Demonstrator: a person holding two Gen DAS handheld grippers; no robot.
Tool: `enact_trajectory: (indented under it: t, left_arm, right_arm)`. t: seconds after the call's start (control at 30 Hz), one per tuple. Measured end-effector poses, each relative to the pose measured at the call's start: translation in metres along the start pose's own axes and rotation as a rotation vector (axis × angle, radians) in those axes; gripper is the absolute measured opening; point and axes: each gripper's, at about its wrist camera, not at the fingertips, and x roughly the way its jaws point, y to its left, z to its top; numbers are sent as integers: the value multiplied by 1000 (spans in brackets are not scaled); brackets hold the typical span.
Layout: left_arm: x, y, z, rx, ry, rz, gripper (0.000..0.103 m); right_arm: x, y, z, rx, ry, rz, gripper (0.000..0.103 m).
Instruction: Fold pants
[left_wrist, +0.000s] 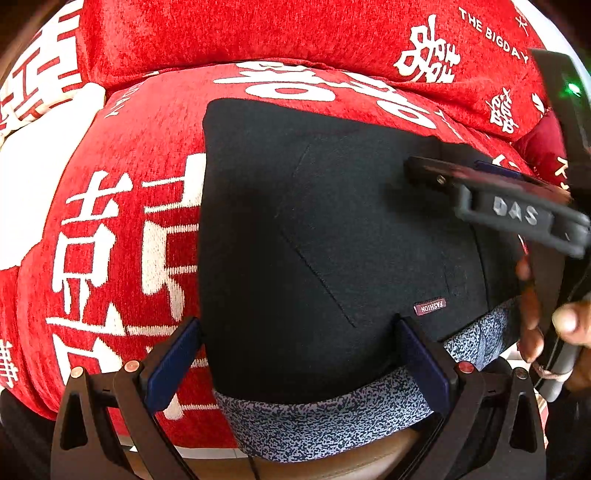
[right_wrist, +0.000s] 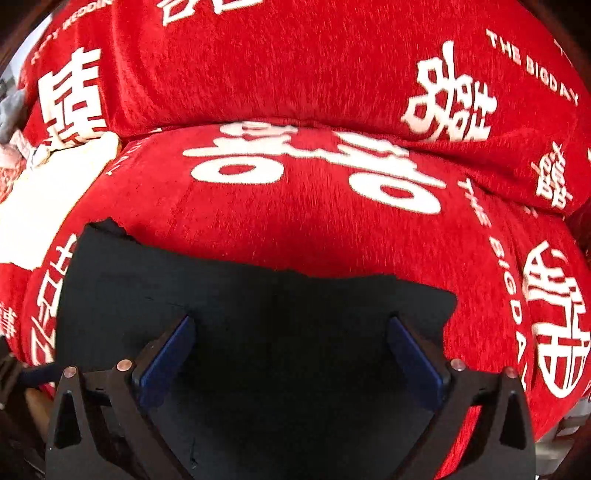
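Observation:
The black pants (left_wrist: 332, 229) lie folded into a compact rectangle on the red cover, with a speckled grey-blue waistband (left_wrist: 332, 417) at the near edge and a small "FASHION" label (left_wrist: 430, 306). My left gripper (left_wrist: 295, 354) is open, its blue-padded fingers spread over the near edge of the pants, holding nothing. My right gripper (right_wrist: 291, 350) is open above the pants (right_wrist: 258, 295), empty. It also shows in the left wrist view (left_wrist: 517, 206), hovering over the right side of the pants.
A red cover with white characters (right_wrist: 314, 229) drapes the seat cushion. A back cushion (right_wrist: 295, 66) in the same cover rises behind. A white patch (right_wrist: 40, 206) lies at left. The seat's tan front edge (left_wrist: 332, 469) shows below the waistband.

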Motion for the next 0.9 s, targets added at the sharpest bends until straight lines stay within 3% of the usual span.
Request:
enact_trajectory:
  t: [0.2, 0.37, 0.47, 0.63, 0.77, 0.9]
  left_arm:
    - [-12, 9, 0, -16, -14, -18, 103]
    - [-14, 24, -2, -55, -34, -21, 103]
    - [-6, 29, -9, -51, -2, -41, 103]
    - [-32, 43, 0, -43, -82, -54, 103]
    - [-16, 67, 20, -117, 18, -228, 103]
    - [11, 66, 26, -125, 76, -266, 103]
  right_arm:
    - [-57, 3, -38, 20, -123, -52, 103]
    - [-53, 7, -85, -12, -64, -140, 103]
    - [-54, -3, -107, 43, -70, -70, 103]
    - [-75, -37, -111, 154, -115, -7, 103]
    - [-60, -86, -108, 290, -92, 109, 103]
    - [-24, -120, -101, 403, -38, 283, 103]
